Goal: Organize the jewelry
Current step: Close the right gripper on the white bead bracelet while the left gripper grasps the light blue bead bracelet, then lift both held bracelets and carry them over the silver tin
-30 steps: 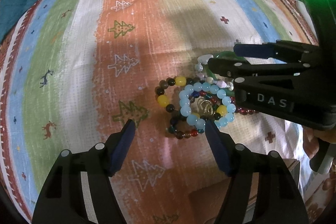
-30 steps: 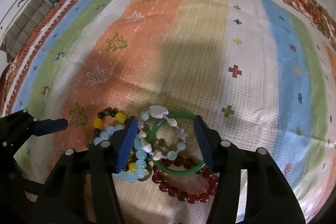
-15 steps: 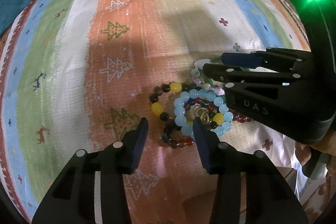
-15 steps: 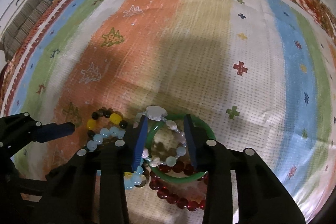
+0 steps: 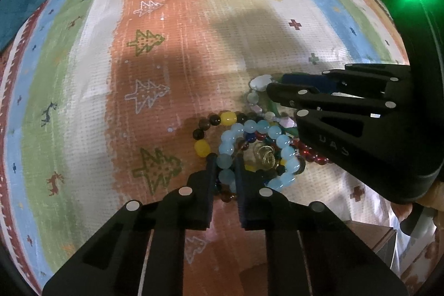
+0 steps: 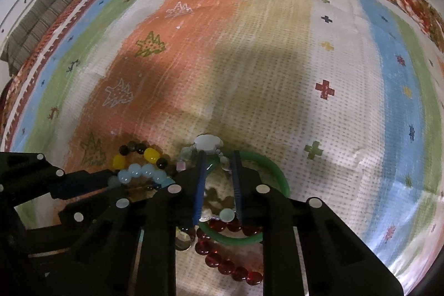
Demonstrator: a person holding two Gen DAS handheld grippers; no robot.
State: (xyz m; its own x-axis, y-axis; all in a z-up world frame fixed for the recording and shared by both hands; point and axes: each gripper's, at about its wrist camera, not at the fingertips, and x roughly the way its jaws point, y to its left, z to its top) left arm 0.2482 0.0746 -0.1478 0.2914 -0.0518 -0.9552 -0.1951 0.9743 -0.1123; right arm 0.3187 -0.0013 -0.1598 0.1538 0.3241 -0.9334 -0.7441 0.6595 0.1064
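On a striped blanket (image 5: 172, 27), left gripper (image 5: 224, 167) pinches the pale-blue bead bracelet (image 5: 280, 142); right gripper (image 6: 217, 160) pinches the white-charm bracelet (image 6: 208, 143), likely to untangle them.

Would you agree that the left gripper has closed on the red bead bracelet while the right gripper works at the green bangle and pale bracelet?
Not quite: the left wrist view shows the left gripper closed on the light blue bead bracelet, not the red bead bracelet. The right gripper is indeed at the green bangle and pale bracelet.
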